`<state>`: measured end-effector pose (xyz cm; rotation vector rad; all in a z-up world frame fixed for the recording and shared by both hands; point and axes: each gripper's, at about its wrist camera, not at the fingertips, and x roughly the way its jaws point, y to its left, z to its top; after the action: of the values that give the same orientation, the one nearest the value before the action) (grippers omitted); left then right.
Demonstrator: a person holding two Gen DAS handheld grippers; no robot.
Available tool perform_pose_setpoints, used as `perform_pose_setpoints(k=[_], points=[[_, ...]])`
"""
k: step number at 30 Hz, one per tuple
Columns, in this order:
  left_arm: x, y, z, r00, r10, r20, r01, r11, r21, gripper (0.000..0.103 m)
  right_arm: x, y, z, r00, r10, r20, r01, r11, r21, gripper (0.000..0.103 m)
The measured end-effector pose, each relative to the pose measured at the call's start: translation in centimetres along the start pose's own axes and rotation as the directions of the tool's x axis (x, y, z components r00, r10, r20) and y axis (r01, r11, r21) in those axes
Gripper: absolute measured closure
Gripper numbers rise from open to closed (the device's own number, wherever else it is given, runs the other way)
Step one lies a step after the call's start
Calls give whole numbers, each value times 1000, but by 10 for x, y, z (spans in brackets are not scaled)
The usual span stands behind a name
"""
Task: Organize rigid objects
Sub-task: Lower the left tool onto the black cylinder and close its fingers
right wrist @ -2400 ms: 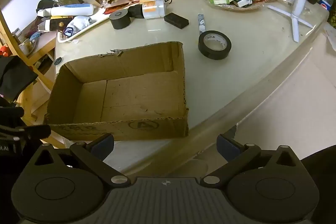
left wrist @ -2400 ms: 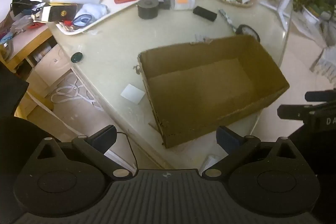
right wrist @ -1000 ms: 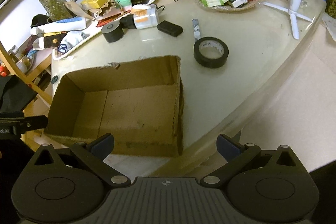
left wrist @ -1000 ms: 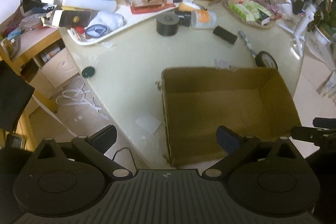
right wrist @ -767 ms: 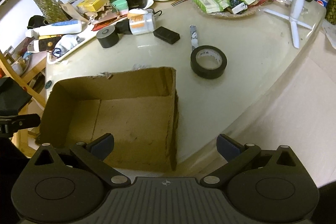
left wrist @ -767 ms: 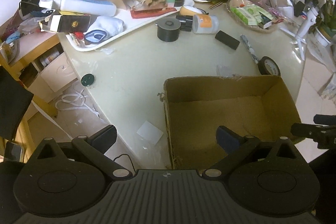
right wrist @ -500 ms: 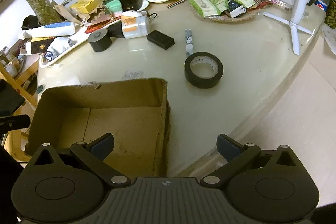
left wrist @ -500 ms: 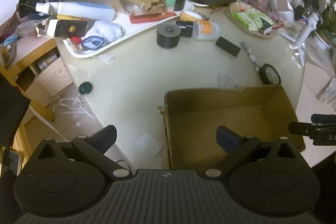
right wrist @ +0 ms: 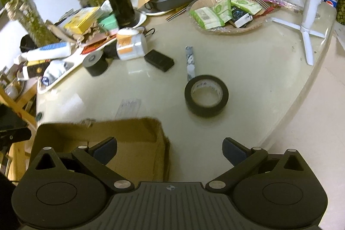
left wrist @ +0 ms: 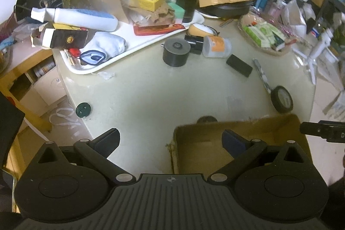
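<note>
Step in hand: approach — nothing is picked up, and the open brown cardboard box (right wrist: 120,150) at the near table edge looks empty as far as its floor shows.
Left gripper (left wrist: 170,140): tongs apart, nothing between them; it hovers over the box's left wall and the bare cream tabletop (left wrist: 161,96).
Right gripper (right wrist: 169,149): tongs apart, empty; it hangs over the box's right wall, aimed toward the black roll of tape (right wrist: 206,98).
Likely first target: the tape roll — it lies flat, just beyond the box's far right corner, apart from its neighbours.
Next move calls for: lowering the right gripper over the roll so one finger enters the core and one goes outside the rim, then closing; my judgement, not observed.
Tape roll, look: glossy black band, pale inner core with small print, rigid ring; a narrow patterned strip (right wrist: 190,63) lies just behind it.
Other rigid candidates: a flat black rectangular case (right wrist: 159,60), a squat dark cylinder (right wrist: 95,63), and a white jar with an orange label (right wrist: 130,44) on its side — all further back, mid-table.
Risk: the roll may slide on the smooth top if it is nudged first.
</note>
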<state>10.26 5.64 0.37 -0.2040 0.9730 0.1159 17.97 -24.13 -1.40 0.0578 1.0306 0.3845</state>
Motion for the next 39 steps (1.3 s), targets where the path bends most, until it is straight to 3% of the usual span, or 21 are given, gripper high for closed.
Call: perform_pose_setpoints(k=[7,12,19,25,39], points=[[12,9,11,999,-39,0,39,998,-44,0,21,-10,24,1000,-5,2,5,999,35,0],[16,9,17,999,-36,13,36,999,-30,0,41,-19,32,998,-40,-42,42,997,68,0],[29,5,29,999,-29,23,28,1000,8,0,56,-15,28,992,-51,-113,57,997,57,0],[40,1,47,998,-54,43,53,998,16,0,51,-12,23,992,-47,-121,52,998,40,0],[95,-2,87,992,-72,107,68,997,48,1,22,-5,33,995,-20,102,21,1000,-6,0]])
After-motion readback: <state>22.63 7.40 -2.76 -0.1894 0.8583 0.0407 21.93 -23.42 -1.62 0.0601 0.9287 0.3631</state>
